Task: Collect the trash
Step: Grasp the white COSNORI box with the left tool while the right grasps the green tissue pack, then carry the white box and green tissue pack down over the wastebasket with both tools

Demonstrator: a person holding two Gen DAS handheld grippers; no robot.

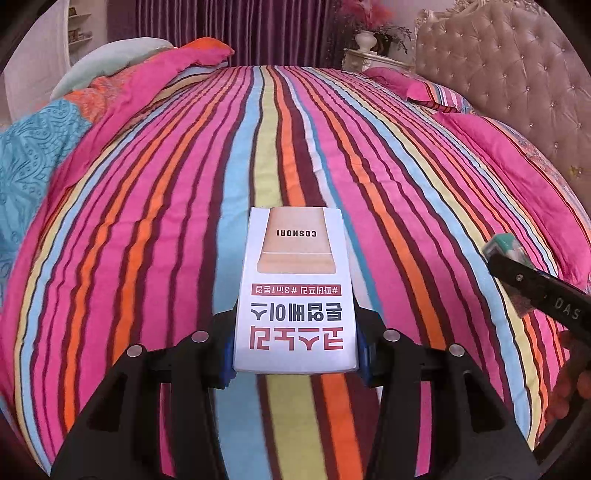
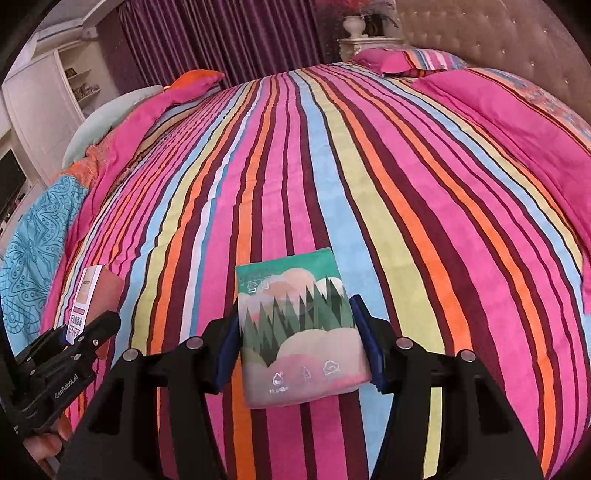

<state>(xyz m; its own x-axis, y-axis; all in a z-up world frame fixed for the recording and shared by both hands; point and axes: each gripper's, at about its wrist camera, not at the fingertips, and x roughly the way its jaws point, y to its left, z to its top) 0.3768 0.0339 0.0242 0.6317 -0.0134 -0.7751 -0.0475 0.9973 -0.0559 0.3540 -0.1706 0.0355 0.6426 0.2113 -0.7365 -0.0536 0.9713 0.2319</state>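
My left gripper [image 1: 295, 354] is shut on a white cosmetics box [image 1: 295, 295] with red Korean lettering and holds it above the striped bedspread [image 1: 184, 184]. My right gripper [image 2: 301, 343] is shut on a green tissue pack [image 2: 299, 332] printed with a forest scene, also above the bedspread [image 2: 406, 184]. The right gripper shows at the right edge of the left wrist view [image 1: 532, 280] with the pack's end [image 1: 506, 247]. The left gripper shows at the lower left of the right wrist view [image 2: 74, 343] with the white box [image 2: 92, 291].
A rolled pink, orange and blue duvet [image 1: 55, 122] lies along the bed's left side. Pink pillows [image 1: 424, 85] rest against a tufted headboard [image 1: 517, 74] at the right. A white nightstand with a vase [image 1: 369, 48] and purple curtains [image 1: 240, 29] stand behind the bed.
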